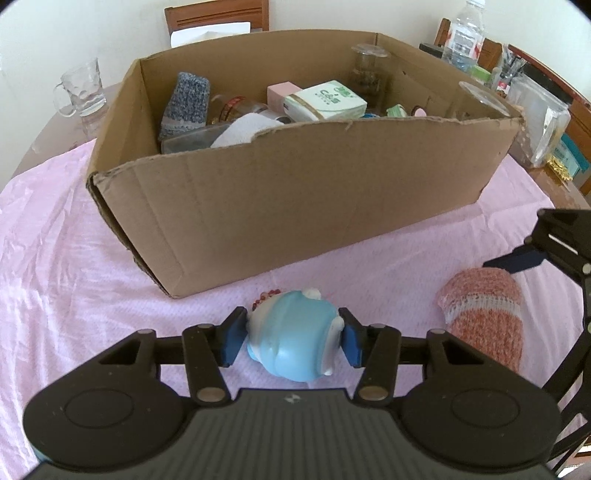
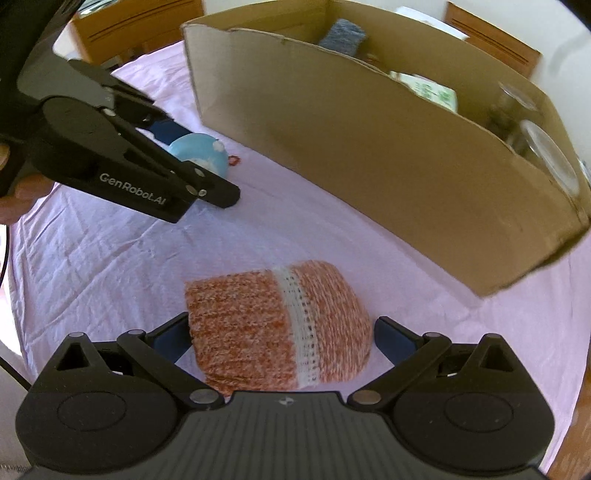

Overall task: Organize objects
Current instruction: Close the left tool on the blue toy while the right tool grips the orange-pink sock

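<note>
Left wrist view, left to right. A glass mug stands at the far left on the tabletop, beyond the pink cloth that covers the near part. A cardboard box sits on the cloth at centre; inside it lie a blue knit pouch, a white cloth, a pink box, a green-and-white carton and a glass jar. Near the box, the left gripper has its jaws closed against both sides of a blue toy, which rests on the cloth. To the right lies an orange knit pouch, with one blue pad of the right gripper just above its far end. At the far right stand a water bottle and a clear bag.

Right wrist view. The left gripper enters from the left, holding the toy near the box. The right gripper has its jaws spread wide, straddling the pouch; the left pad appears to touch it, the right stands just apart. The pouch lies flat on the cloth, near and right of the toy.
</note>
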The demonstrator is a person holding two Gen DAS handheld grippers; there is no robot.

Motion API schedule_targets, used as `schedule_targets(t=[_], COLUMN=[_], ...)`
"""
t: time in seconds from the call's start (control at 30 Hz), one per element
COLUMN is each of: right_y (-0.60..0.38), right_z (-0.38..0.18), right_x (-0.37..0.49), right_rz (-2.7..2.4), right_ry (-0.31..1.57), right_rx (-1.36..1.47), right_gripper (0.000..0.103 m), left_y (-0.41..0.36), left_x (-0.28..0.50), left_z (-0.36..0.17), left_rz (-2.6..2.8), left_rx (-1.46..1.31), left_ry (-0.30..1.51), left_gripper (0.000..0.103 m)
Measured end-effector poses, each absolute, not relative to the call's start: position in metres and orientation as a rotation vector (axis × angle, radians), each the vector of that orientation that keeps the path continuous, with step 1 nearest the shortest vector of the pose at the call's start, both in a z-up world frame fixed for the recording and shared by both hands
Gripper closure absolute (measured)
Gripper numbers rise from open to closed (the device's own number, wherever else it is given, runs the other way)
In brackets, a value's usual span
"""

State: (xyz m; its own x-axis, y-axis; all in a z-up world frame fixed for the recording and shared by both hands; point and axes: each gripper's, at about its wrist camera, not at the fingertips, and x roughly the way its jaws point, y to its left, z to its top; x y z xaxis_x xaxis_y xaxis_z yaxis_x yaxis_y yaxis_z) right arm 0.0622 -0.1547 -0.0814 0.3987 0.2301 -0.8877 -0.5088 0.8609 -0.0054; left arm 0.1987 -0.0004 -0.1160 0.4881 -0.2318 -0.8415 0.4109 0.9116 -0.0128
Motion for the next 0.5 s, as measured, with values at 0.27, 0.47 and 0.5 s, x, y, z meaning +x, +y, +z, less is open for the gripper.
schedule_targets(t=[0.27,0.47,0.5], right_y=[-0.153,-0.157,-0.158], right_z=[-0.071,-0.060,-0.058], right_x=[0.054,0.048,0.047], right_rz=[0.542,0.542,0.541], right_ry=[1.070,1.092,1.094], right_rx=[-0.338,-0.325,-0.321], right_gripper=[0.013,0.019,0.021], left_y=[0.000,0.002,0.002], left_x=[0.200,0.200,0.201], left_z=[-0.115,-0.112,-0.111], left_rz=[-0.373,-0.357,-0.358], left_rx=[0.202,0.221,0.215], left_ry=[1.009,1.022,1.027], left_gripper=[0.052,0.052,0.053])
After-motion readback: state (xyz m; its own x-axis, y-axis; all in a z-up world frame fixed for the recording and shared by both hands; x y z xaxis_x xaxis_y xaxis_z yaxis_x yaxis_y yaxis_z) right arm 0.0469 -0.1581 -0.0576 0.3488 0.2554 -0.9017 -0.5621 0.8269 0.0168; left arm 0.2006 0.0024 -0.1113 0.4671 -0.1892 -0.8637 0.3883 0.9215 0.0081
